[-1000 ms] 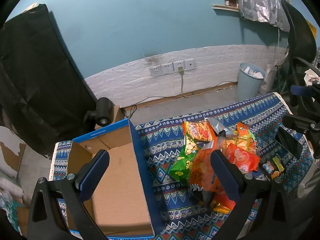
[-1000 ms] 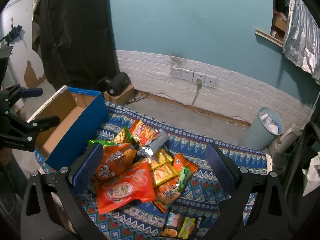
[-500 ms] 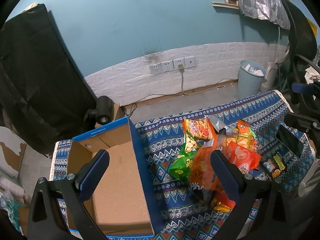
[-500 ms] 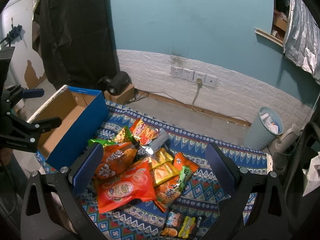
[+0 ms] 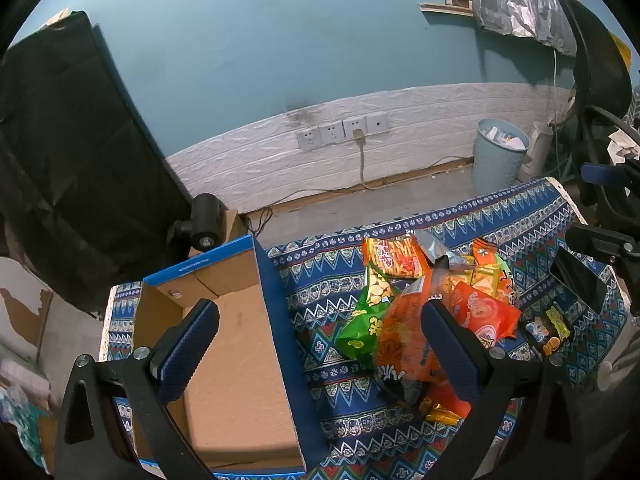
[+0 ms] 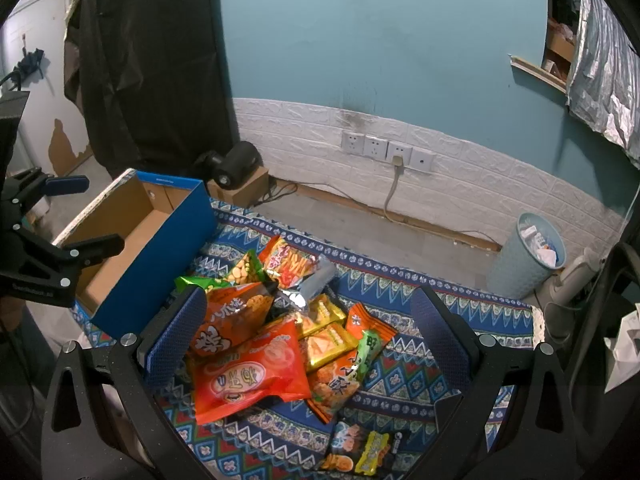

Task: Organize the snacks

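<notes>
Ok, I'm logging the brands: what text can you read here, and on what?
Nothing reads with certainty.
Red bag: Chinese characters in a white oval, upside down, not legible.
Orange bag: large white Chinese characters, partly hidden, not legible.
Green stick: dark characters, too small.
Box: white print on the blue rim, too small.

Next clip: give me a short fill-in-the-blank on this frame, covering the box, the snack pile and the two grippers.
1. The box with blue outer walls holds ____ snacks so far.
2. Both the left gripper and the right gripper have their jaws ____.
3. The snack pile lies on a patterned ____.
4. In the right wrist view, the box stands to the ____ of the pile.

Missing words: no; open; cloth; left
</notes>
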`<state>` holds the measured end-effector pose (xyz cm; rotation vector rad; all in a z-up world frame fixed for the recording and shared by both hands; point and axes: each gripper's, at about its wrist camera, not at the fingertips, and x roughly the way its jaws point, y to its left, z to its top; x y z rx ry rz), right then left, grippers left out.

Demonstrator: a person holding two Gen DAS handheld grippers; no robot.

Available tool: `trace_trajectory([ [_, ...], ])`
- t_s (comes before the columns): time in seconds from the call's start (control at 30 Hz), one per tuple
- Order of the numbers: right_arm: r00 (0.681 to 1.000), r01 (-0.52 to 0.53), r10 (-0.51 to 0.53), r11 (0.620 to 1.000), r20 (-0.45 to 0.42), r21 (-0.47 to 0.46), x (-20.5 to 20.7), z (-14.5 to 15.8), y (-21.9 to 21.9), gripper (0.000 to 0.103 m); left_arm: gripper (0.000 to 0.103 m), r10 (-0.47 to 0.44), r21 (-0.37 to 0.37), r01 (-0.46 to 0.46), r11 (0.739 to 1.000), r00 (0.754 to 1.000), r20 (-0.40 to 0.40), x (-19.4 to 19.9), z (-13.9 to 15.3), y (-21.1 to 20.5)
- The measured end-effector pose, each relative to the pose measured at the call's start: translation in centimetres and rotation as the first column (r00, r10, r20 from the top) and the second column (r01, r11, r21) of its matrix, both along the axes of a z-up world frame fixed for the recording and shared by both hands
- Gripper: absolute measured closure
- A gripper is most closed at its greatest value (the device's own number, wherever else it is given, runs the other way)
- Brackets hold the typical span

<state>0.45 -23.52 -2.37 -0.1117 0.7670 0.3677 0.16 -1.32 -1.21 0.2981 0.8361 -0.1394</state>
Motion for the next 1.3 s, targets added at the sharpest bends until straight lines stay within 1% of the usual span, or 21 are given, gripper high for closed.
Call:
trace_trajectory([
  [1.3, 1.0, 0.0, 0.0, 1.0, -0.004, -0.004, -0.11, -0.11, -0.05, 0.003, 0.001, -0.005, 0.004, 0.005, 1.0, 1.0, -0.003, -0.13, -0.26, -0.02],
])
